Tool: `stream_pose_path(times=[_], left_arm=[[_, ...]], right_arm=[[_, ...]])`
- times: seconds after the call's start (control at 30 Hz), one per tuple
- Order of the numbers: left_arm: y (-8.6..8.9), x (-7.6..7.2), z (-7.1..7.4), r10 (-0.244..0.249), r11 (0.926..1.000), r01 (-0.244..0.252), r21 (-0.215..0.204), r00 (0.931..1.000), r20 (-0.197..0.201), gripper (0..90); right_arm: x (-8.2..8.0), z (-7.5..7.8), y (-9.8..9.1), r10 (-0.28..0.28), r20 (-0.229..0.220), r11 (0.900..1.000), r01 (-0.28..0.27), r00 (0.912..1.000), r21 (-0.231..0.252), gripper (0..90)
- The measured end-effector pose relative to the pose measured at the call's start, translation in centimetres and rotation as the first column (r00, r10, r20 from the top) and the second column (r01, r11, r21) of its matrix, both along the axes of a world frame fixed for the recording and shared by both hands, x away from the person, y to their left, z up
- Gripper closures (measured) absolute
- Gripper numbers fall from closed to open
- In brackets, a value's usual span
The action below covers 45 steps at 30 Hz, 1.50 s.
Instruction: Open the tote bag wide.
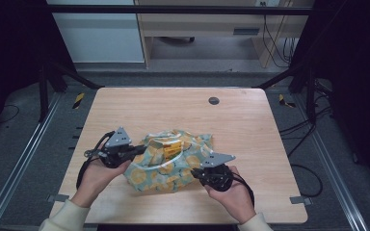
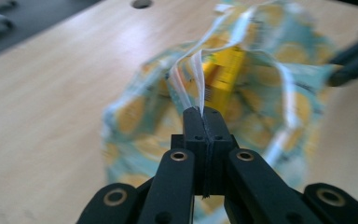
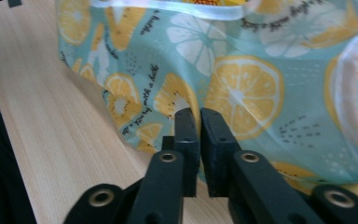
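Observation:
A teal cloth bag (image 1: 171,166) printed with lemon slices lies on the wooden table (image 1: 250,125), with a yellow box (image 1: 169,149) showing in its mouth. In the left gripper view the bag (image 2: 130,116) and the box (image 2: 223,70) are blurred. My left gripper (image 2: 204,112) is shut on the bag's white handle strap (image 2: 186,79), at the bag's left edge (image 1: 142,150). My right gripper (image 1: 196,172) is at the bag's near right corner. Its jaws (image 3: 200,114) stand a narrow slit apart against the printed cloth (image 3: 242,88), and I see nothing pinched between them.
A round dark grommet (image 1: 214,100) sits in the table's far side. Bare wood surrounds the bag on all sides. Black frame posts and cables stand on the floor to the left and right of the table.

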<state>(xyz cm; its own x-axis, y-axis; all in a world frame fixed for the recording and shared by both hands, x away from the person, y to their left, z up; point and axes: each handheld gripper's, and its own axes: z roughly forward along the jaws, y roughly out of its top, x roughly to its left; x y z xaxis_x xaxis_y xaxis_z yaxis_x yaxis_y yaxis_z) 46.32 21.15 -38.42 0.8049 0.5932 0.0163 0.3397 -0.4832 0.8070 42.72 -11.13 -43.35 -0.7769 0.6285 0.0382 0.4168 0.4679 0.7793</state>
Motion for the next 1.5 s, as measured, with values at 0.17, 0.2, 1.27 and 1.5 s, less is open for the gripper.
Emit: stream_pose_path(times=[0.17, 0.2, 1.27, 1.5], left_arm=[[1.0, -1.8, -1.1, -0.021, 0.9998, 0.020, -0.003, 0.9989, -0.041, 90.0], [1.0, -1.9, -1.2, -0.025, 0.9997, 0.025, 0.001, 0.9989, -0.041, 90.0], [-0.2, -3.6, -6.8, -0.105, 0.9831, 0.126, 0.133, 0.9827, -0.152, 90.0], [-0.4, -3.5, -8.0, -0.098, 0.9800, 0.128, 0.153, 0.9776, -0.186, 90.0]], right_arm=[[0.2, 0.7, -0.1, -0.032, 0.023, 0.9994, 0.032, 0.9992, 0.015, 64.5], [0.2, 1.1, -0.1, -0.040, 0.033, 0.9991, 0.040, 0.9986, 0.017, 59.7], [-0.3, 0.2, -2.5, 0.002, -0.064, 1.0000, -0.001, 0.9979, 0.009, 90.0], [0.6, -2.3, -2.9, -0.051, -0.107, 0.9959, 0.043, 0.9929, -0.080, 90.0]])
